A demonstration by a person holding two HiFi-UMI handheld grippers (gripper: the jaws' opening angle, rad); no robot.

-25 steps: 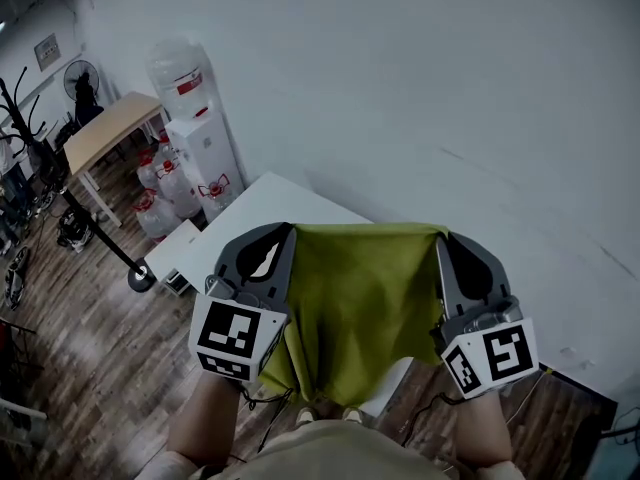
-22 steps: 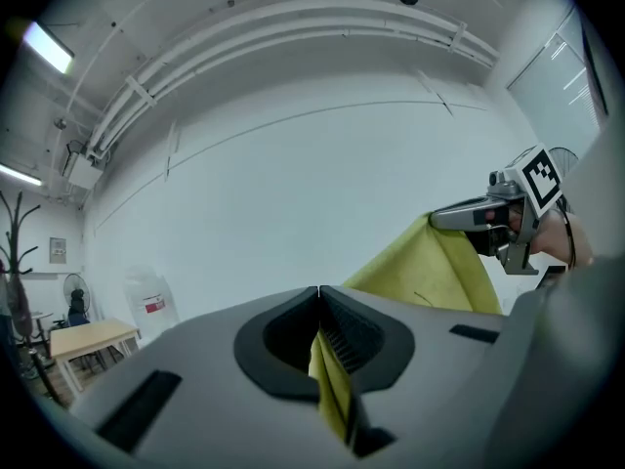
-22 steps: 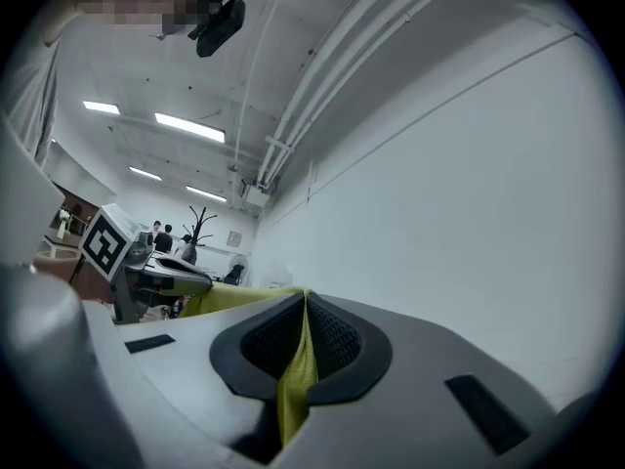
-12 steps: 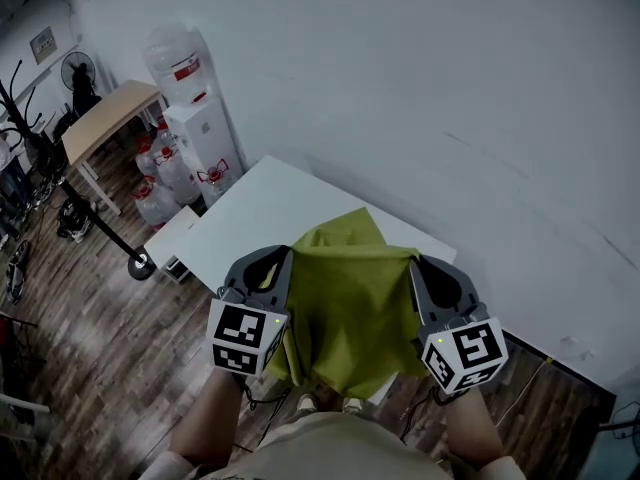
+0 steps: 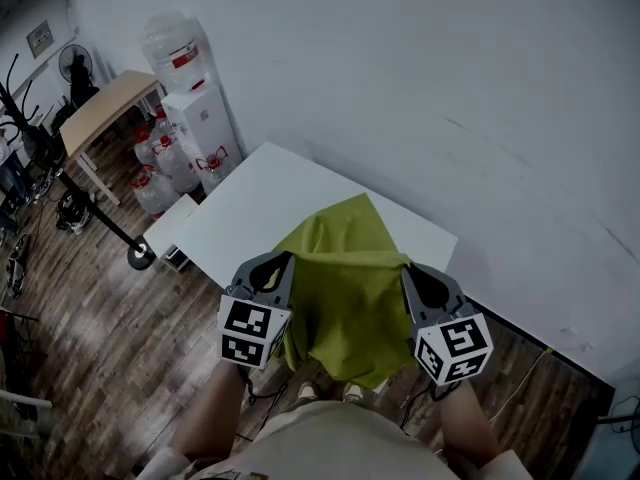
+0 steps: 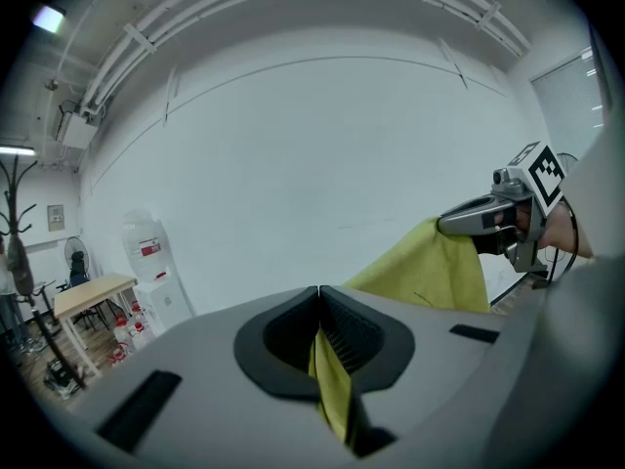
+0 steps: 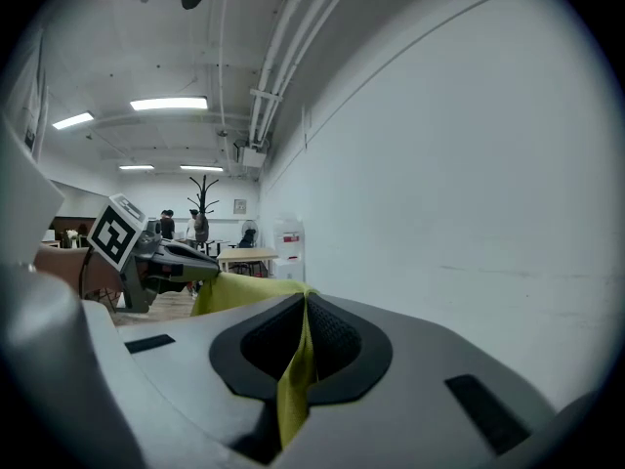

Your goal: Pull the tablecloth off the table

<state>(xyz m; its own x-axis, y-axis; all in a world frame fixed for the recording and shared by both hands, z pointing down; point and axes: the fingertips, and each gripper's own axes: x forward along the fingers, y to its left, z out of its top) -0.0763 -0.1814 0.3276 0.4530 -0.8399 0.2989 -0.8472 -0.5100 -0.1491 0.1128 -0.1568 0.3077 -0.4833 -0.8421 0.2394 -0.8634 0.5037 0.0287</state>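
At the table's near edge, the left gripper (image 5: pixel 283 263) and right gripper (image 5: pixel 407 270) are each pinched fully together on a corner of the green tablecloth (image 5: pixel 345 278), which sags between them. Its far tip seems to lie on the white table (image 5: pixel 250 203), toward the far edge. The thin fold could slip from either grip, dropping that side to the floor.

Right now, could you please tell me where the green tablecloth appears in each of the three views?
Head view: lower centre, the tablecloth hangs between the left gripper and right gripper, far corner on the white table.
Left gripper view: bottom centre, pinched in the shut jaws, spreading right.
Right gripper view: bottom centre, pinched in the shut jaws, spreading left.
Shared landmark: the water dispenser by the wall.
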